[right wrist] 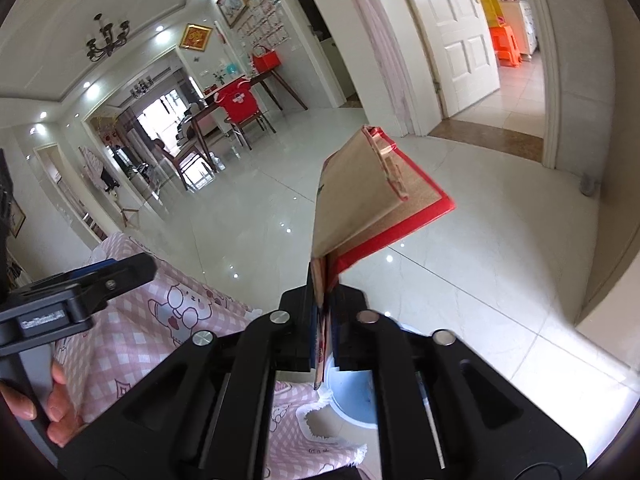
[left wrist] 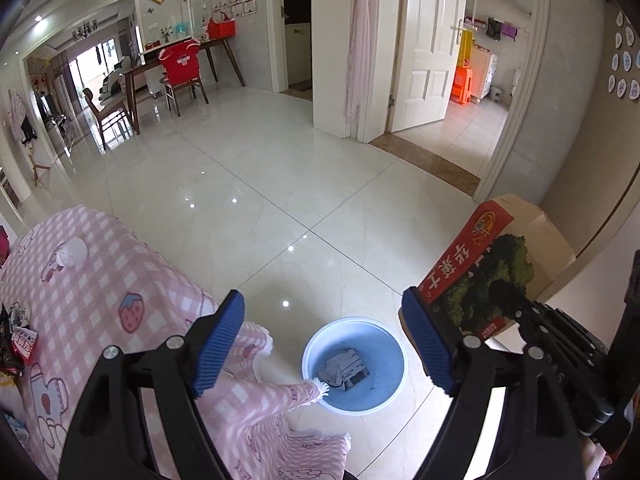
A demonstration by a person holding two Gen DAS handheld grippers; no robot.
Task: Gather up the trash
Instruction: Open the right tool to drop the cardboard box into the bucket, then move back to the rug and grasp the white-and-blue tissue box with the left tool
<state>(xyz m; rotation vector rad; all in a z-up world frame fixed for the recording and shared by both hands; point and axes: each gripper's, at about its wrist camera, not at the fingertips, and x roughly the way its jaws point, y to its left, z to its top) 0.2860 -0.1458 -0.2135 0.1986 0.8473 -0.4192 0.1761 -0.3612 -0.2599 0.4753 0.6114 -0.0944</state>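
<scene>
Left tool [left wrist: 322, 344] hangs wide open, nothing between its blue pads [left wrist: 218, 344], pointing down over the blue bin [left wrist: 384, 392] on the floor [left wrist: 280, 184]. Inside the bin lies a crumpled paper [left wrist: 344, 370]. A corner of the pink checked cloth [left wrist: 100, 304] droops over the bin's rim, its fringe touching the near edge.

Right tool [right wrist: 325, 320] is clenched on a flattened box [right wrist: 360, 196], red outside, brown card within, pinched at its lower edge and standing up and away from the tool. In the left view the same box [left wrist: 484, 268] shows its printed face, red strip and green picture, just beside the right-hand pad. Below the right tool a sliver of the bin [right wrist: 352, 396] peeks out, so the box sits above it or near enough; hard to call exactly from here.

On the counter under the cloth, a white cap-like thing [left wrist: 72, 252] rests well back, and wrappers [left wrist: 18, 344] cluster at the left edge. A hand [right wrist: 48, 396] grips the left tool's handle in the right view.
</scene>
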